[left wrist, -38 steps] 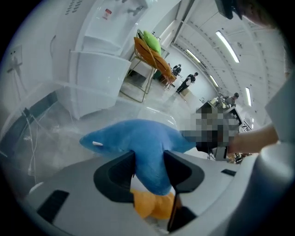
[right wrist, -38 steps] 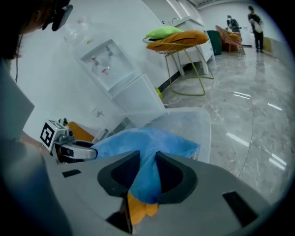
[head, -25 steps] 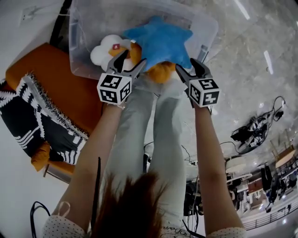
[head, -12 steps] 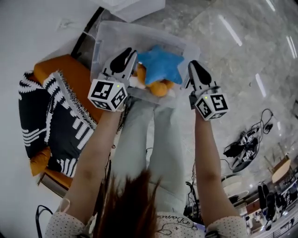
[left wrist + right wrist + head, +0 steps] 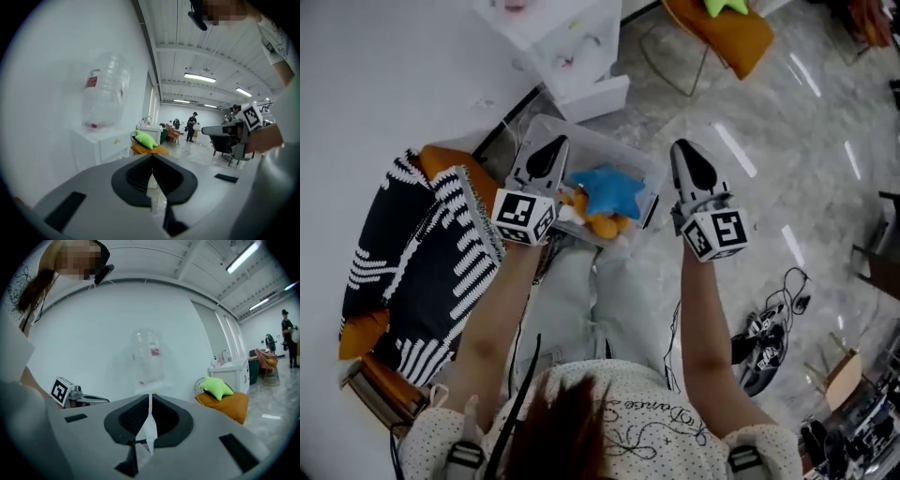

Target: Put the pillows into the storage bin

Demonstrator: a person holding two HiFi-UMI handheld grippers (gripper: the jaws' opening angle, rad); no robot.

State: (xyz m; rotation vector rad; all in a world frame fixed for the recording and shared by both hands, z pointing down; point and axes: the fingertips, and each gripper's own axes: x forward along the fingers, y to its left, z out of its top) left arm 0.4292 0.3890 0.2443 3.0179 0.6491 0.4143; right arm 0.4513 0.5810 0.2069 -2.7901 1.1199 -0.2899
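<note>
The clear storage bin [image 5: 602, 150] stands on the floor in front of the person's legs. Inside it lies a blue star pillow [image 5: 606, 191], with an orange pillow [image 5: 603, 226] tucked against its near edge.

Both tools are raised high above the bin and point out across the room rather than down at it. In the head view the left gripper [image 5: 553, 142] shows over the bin's left rim. In its own view [image 5: 151, 157] the jaws have just been closing and now meet, with nothing between them. The right gripper [image 5: 683, 148] shows just off the bin's right side. In its own view [image 5: 150, 397] the jaws have also just been closing and are drawn together to a thin slit, with nothing held.

Left of the bin a black-and-white blanket [image 5: 422, 272] drapes over an orange seat [image 5: 441, 161]. Beyond the bin stands a white cabinet [image 5: 572, 47], and a clear water bottle [image 5: 105, 91] sits on top of it. Farther beyond the bin, to the right, a chair with an orange cushion [image 5: 736, 33] carries a green star pillow [image 5: 724, 6]. A tangle of cables [image 5: 764, 337] lies on the floor, nearer than the bin and to its right.
</note>
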